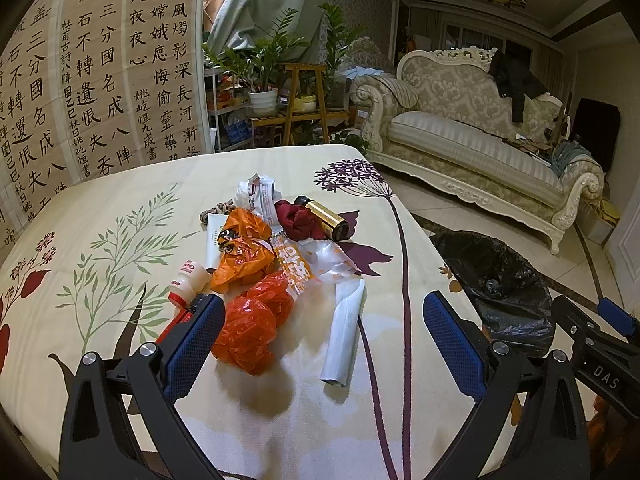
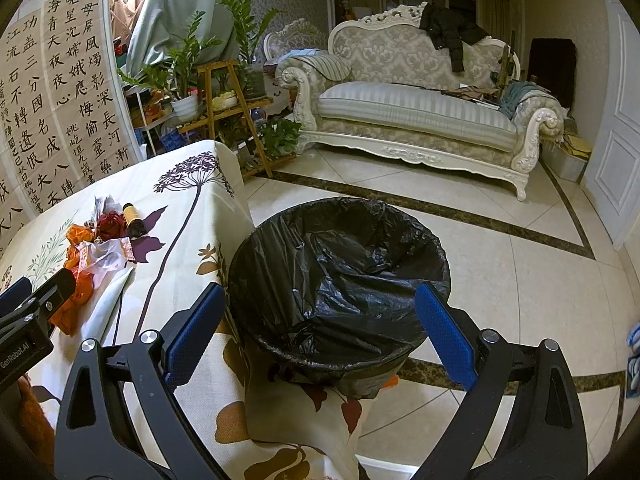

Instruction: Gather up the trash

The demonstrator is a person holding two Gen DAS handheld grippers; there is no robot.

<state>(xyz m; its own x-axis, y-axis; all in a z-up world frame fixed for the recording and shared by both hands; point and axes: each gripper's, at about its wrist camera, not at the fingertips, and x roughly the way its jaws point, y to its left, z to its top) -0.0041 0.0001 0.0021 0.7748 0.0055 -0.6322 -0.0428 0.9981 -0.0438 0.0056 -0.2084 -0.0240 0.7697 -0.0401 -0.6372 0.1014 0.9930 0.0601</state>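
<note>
Floral cloth covers the tabletop (image 1: 120,216) in a living room where an ornate sofa (image 1: 472,132) stands behind. I hold my left tool (image 1: 324,340) wide open and empty over the trash pile (image 1: 260,248), its pads flanking a crumpled orange bag (image 1: 250,326) and a white paper roll (image 1: 346,332). My right tool (image 2: 320,328), also spread and empty, hovers above the black-lined bin (image 2: 340,272), just beside the tabletop's edge.

Red lighter (image 1: 178,320) — mostly hidden behind the left gripper's near finger (image 1: 196,344). The white tube (image 1: 214,240) sits buried under the orange bag (image 1: 244,248). Bin (image 1: 496,284) is cut off by the right gripper (image 1: 592,344) — its bottom can't be seen.
</note>
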